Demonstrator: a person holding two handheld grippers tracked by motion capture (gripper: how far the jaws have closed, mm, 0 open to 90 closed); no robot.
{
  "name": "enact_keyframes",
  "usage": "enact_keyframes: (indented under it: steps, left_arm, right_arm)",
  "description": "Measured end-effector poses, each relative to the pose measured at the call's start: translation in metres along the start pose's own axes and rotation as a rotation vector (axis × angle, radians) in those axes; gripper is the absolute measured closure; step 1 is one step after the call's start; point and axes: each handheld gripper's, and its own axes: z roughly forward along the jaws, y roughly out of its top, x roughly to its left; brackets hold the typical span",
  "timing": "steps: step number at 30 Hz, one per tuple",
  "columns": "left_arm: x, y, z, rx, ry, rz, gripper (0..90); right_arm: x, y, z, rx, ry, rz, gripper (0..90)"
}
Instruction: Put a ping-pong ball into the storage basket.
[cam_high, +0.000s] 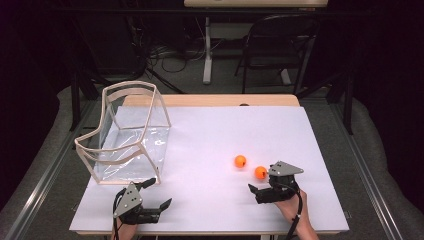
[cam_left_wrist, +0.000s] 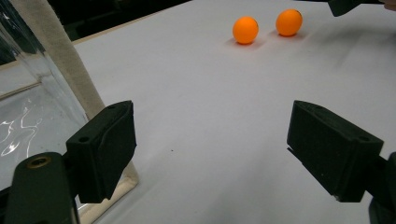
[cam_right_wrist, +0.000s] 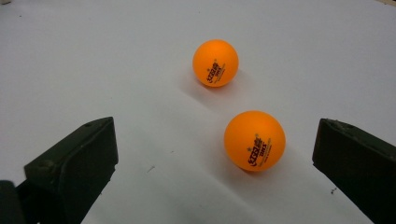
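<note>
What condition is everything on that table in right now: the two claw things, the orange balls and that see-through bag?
Left gripper: open, empty, beside the bag.
Right gripper: open, empty, jaws either side of the near ball, not touching it.
Near ball: resting on the white sheet, free.
Far ball: resting on the sheet, apart from the near one.
Clear bag: lying on its side, mouth held open, empty.
</note>
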Motion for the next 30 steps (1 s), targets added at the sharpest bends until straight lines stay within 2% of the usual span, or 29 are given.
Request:
enact_keyframes:
  steps: [14,30]
  left_arm:
    - [-0.001,0.001,0.0,0.002,0.001,0.005,15.6]
    - [0.0,0.001,0.001,0.002,-0.006,0.005,15.6]
  right_arm:
    - [-0.011,0.012,0.01,0.029,0.004,0.026,0.0]
    - [-0.019,0.016,0.026,0.107,0.018,0.042,0.0]
